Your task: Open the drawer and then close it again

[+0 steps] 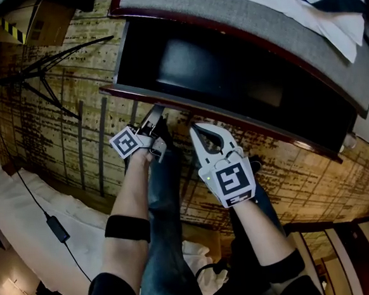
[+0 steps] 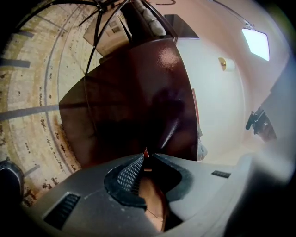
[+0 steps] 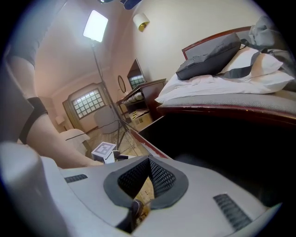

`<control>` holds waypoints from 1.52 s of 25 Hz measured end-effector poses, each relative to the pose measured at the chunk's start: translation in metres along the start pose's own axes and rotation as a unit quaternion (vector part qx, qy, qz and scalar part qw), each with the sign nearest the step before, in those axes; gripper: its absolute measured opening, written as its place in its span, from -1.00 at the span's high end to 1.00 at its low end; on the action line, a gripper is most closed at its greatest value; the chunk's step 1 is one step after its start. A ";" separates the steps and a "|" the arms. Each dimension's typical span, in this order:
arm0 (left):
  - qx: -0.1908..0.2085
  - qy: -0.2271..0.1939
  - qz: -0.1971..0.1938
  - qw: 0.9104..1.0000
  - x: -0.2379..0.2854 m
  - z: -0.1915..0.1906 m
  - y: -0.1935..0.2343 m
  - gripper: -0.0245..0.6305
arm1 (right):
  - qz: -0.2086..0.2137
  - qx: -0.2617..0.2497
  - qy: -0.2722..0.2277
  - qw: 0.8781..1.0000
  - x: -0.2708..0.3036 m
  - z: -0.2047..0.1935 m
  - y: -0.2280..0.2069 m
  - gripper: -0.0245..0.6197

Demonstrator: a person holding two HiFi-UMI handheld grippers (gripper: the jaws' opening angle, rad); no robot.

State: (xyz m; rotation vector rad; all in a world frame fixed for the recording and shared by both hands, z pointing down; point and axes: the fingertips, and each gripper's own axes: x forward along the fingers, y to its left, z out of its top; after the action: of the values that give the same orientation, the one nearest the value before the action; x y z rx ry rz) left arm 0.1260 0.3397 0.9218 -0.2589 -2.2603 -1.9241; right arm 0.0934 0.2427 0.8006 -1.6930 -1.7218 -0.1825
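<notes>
The wide under-bed drawer [image 1: 230, 76] stands pulled out, its inside dark and hollow. Its dark red front rim [image 1: 246, 125] runs slanting across the head view. My left gripper [image 1: 156, 114] reaches that rim from below, jaws closed on its edge. In the left gripper view the glossy red front panel [image 2: 138, 102] fills the space just past the left gripper [image 2: 146, 153]. My right gripper [image 1: 203, 131] hovers beside it, just short of the rim, shut with nothing in it. In the right gripper view the right gripper [image 3: 149, 159] points over the rim [image 3: 148, 144] into the black drawer [image 3: 222, 148].
The bed [image 1: 257, 17], with a grey mattress side and white pillows, lies beyond the drawer. A black tripod [image 1: 39, 72] and a cardboard box [image 1: 35, 22] stand at the left on the patterned carpet [image 1: 56, 134]. The person's legs [image 1: 169, 240] are below the grippers. A white cushion [image 1: 25, 220] with a cable lies lower left.
</notes>
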 end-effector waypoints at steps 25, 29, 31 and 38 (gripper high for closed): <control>0.032 0.045 0.087 0.995 -0.098 -0.012 -0.064 0.92 | 0.027 -0.055 0.026 0.998 -0.048 0.033 0.045 0.91; 0.081 0.042 0.060 0.994 -0.098 0.009 -0.152 0.92 | 0.010 -0.058 0.025 0.998 -0.084 0.077 0.046 0.91; 0.106 0.041 0.052 0.992 -0.098 0.021 -0.196 0.92 | 0.001 -0.059 0.020 0.998 -0.105 0.103 0.047 0.91; 0.232 0.024 0.036 0.972 -0.088 0.063 -0.364 0.92 | -0.043 -0.063 -0.018 0.997 -0.185 0.196 0.045 0.91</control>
State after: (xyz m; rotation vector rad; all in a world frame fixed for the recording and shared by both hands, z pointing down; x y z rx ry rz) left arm 0.1255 0.3427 0.5420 -0.2224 -2.5393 -1.2983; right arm 0.0414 0.2053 0.5349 -1.7222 -1.8444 -0.3079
